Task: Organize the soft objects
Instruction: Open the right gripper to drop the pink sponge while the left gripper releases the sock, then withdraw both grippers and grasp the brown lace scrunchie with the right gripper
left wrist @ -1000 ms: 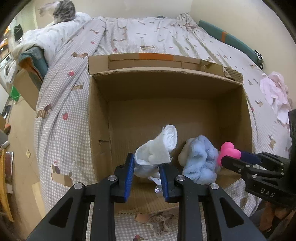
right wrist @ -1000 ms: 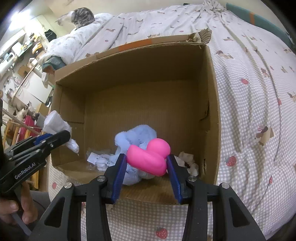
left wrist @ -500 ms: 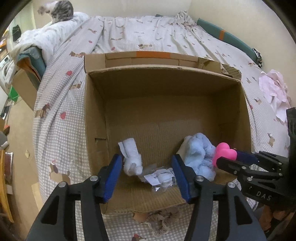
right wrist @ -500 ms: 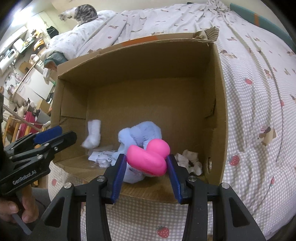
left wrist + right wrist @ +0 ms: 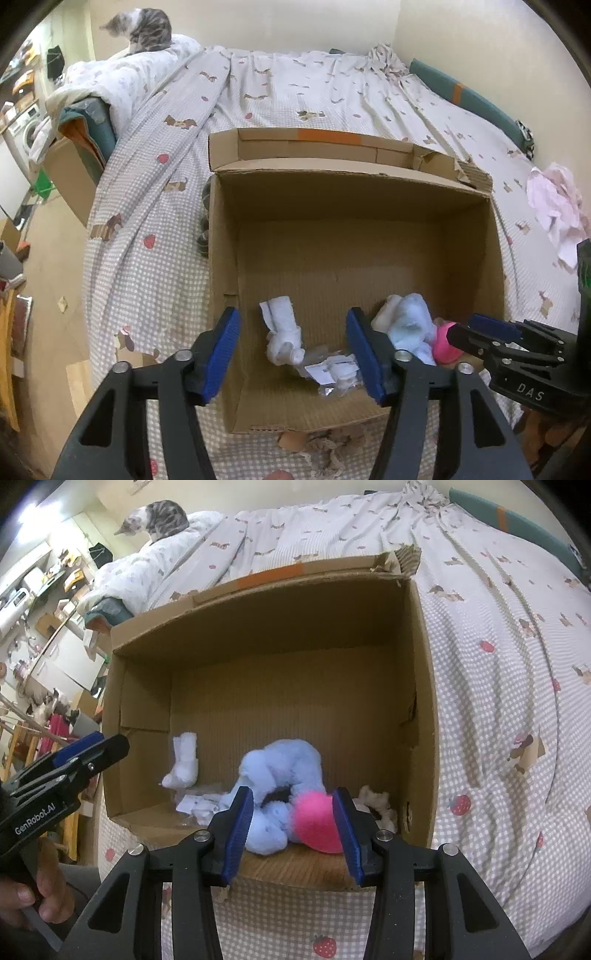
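Letting the pink toy go into the box

My right gripper (image 5: pixel 293 827) has spread its jaws, the pink plush (image 5: pixel 317 825) lying between them against the blue plush (image 5: pixel 280 771) in the cardboard box (image 5: pixel 424 709). I should lift straight up without snagging fabric; my left gripper (image 5: pixel 291 354) gapes empty above the white sock (image 5: pixel 282 334).

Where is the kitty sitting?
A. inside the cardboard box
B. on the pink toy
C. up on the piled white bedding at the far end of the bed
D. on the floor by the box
C: the gray tabby cat sits on top of the piled white bedding, far behind the cardboard box.
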{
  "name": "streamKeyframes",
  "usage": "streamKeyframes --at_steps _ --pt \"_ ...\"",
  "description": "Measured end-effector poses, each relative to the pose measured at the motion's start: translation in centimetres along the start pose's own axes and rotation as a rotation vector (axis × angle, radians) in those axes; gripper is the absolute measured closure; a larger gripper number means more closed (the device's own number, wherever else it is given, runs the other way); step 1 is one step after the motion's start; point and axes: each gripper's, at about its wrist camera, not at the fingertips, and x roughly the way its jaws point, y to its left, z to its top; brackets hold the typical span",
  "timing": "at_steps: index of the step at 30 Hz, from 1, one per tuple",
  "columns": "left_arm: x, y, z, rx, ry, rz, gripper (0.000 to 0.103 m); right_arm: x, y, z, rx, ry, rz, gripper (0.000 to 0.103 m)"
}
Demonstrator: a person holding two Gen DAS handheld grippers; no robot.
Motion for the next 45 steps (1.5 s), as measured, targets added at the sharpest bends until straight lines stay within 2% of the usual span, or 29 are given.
streamKeyframes --at_steps 1,3,5,7,8,10,18,25,30,33,34,36,41,45 --pt "-0.1 0.1 0.0 -0.005 -0.005 -0.009 0.033 -0.2 0.0 0.0 -0.003 -0.009 0.0 0.055" --pt "-0.3 0.0 0.0 -0.003 -0.011 -0.005 0.023 -0.8 0.0 0.1 -0.006 -0.037 0.003 0.045" --pt "-0.6 -0.1 -0.1 0.002 -0.016 0.01 0.021 -1.6 -0.1 0.1 -0.003 -0.071 0.01 0.04" --pt "-1.0 -0.1 -0.2 0.002 -0.023 0.011 0.019 -2.3 -0.1 0.1 0.007 -0.1 0.02 0.031" --pt "-1.2 0.0 -0.3 0.0 -0.024 0.011 0.018 -2.8 -0.2 0.1 0.014 -0.117 0.028 0.023" --pt "-1.6 0.1 -0.5 -0.001 -0.032 0.015 0.012 -3.4 -0.2 0.1 0.02 -0.145 0.038 0.015" --pt "-4.6 0.2 -1.2 0.015 -0.086 0.083 0.01 -5.7 0.1 -0.5 0.037 -0.203 0.048 0.007" --pt "-5.5 0.9 -3.3 0.012 -0.049 0.098 0.01 -6.4 1.0 -2.0 0.013 -0.186 0.033 0.007" --pt "-5.7 2.8 -5.5 -0.053 0.005 0.102 0.01 -6.0 1.3 -3.7 0.046 -0.118 0.091 0.007" --pt "-5.4 4.6 -6.8 -0.117 0.05 0.117 0.01 -4.6 1.1 -5.0 0.111 -0.02 0.185 0.008" --pt "-5.2 5.3 -7.2 -0.144 0.07 0.117 0.01 -3.7 1.0 -5.5 0.138 0.027 0.243 0.009" --pt "-4.8 6.3 -7.7 -0.189 0.097 0.105 0.01 -2.0 1.4 -6.3 0.162 0.105 0.281 0.019" --pt "-3.7 8.0 -8.1 -0.256 0.136 0.095 0.01 2.9 3.8 -7.5 0.095 0.246 0.216 0.021" --pt "-2.6 8.2 -8.0 -0.274 0.164 0.088 0.01 6.0 6.9 -7.8 -0.035 0.278 0.127 0.021"
